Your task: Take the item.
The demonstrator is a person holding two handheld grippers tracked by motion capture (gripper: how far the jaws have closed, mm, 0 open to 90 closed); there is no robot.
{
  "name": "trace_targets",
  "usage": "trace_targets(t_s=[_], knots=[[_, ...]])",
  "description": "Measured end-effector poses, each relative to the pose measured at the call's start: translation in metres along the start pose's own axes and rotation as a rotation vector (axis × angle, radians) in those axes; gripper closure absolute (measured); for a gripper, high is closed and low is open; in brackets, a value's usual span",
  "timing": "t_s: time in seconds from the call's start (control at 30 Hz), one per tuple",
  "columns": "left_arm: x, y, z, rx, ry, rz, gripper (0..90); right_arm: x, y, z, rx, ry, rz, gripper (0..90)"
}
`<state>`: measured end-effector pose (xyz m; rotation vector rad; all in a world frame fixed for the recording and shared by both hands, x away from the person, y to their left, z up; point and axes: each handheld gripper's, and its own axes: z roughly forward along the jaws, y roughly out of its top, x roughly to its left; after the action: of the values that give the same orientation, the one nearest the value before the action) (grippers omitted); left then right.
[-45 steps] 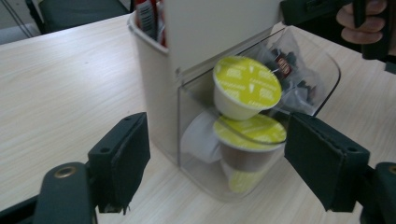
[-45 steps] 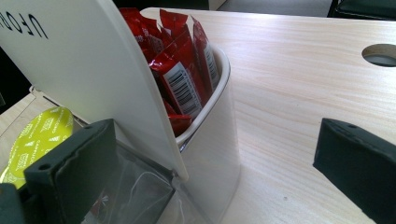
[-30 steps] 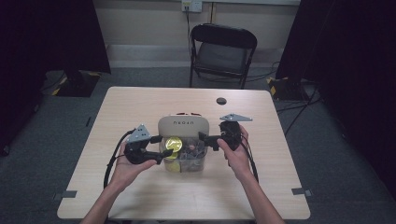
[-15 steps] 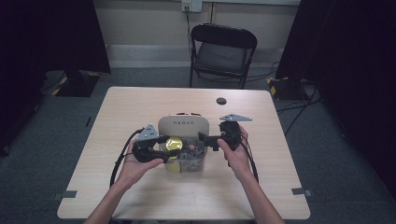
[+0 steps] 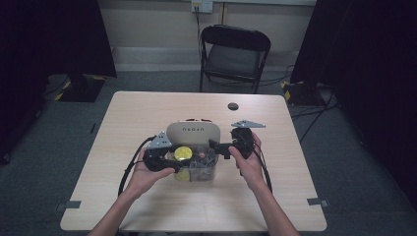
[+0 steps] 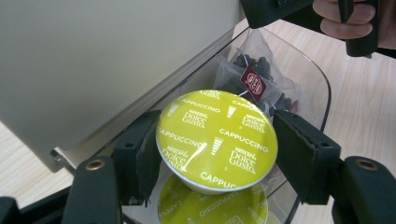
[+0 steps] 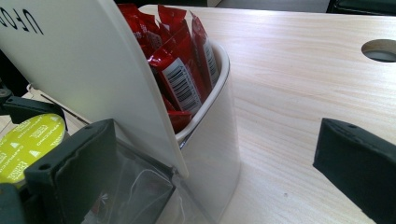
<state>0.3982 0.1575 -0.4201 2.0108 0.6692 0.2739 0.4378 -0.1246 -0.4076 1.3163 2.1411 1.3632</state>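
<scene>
Your left gripper point(image 6: 217, 154) has its jaws closed on a yellow-green cappuccino capsule point(image 6: 217, 140), one pad against each side of its rim, holding it just above the clear front compartment point(image 6: 317, 79) of the organizer. A second capsule point(image 6: 210, 207) of the same kind lies directly beneath it in that compartment, and a pyramid tea bag point(image 6: 254, 77) (the one with a dark red tag) sits further in. Your right gripper point(image 7: 215, 168) has its jaws spread wide apart, holding nothing, right beside the organizer's white wall point(image 7: 210, 140). Red sachets point(image 7: 180, 56) stand upright in the white rear compartment. From above, the organizer point(image 5: 193, 135) sits mid-table point(image 5: 147, 113) between your hands.
</scene>
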Motion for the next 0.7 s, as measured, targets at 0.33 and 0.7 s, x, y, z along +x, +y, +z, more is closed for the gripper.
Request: trace_targets(t_s=[0.33, 0.7], knots=[[0.0004, -0.0003, 0.0002, -0.003, -0.001, 0.005, 38.1, -0.0006, -0.0001, 0.0003, 0.001, 0.006, 0.005, 0.0], [0.0002, -0.0008, -0.0021, -0.008, -0.003, -0.003, 38.2, -0.0002, -0.0004, 0.0002, -0.001, 0.003, 0.006, 0.0]])
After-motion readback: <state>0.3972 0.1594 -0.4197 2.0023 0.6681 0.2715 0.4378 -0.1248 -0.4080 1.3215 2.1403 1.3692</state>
